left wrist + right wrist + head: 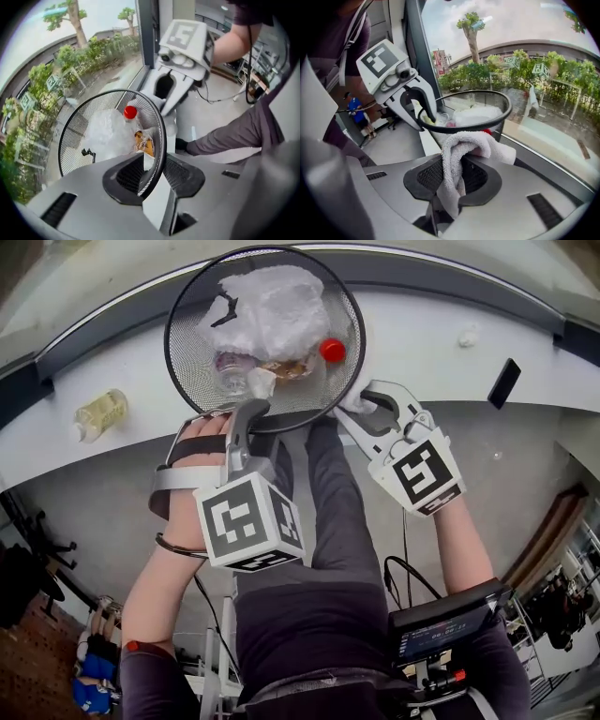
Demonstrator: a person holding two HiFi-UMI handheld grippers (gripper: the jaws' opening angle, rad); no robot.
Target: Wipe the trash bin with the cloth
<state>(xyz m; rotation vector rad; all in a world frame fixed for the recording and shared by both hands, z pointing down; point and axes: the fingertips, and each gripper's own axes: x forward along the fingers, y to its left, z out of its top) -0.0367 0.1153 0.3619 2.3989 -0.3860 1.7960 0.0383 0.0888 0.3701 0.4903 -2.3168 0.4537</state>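
A black wire-mesh trash bin (187, 362) stands on a white window ledge (431, 362), holding a crumpled plastic bag, a red-capped bottle (332, 350) and wrappers. My left gripper (246, 414) is shut on the bin's near rim; in the left gripper view the rim (161, 140) runs between the jaws of the left gripper (152, 176). My right gripper (457, 180) is shut on a white cloth (459, 154). The cloth lies against the outside of the bin (506, 110) just under its rim, at the bin's right side, by the right gripper (361, 401).
A yellowish bottle (98, 413) lies on the ledge left of the bin. A small white scrap (467, 336) and a flat black object (504, 382) sit to the right. Window glass backs the ledge. The person's leg (328, 521) stands between the grippers.
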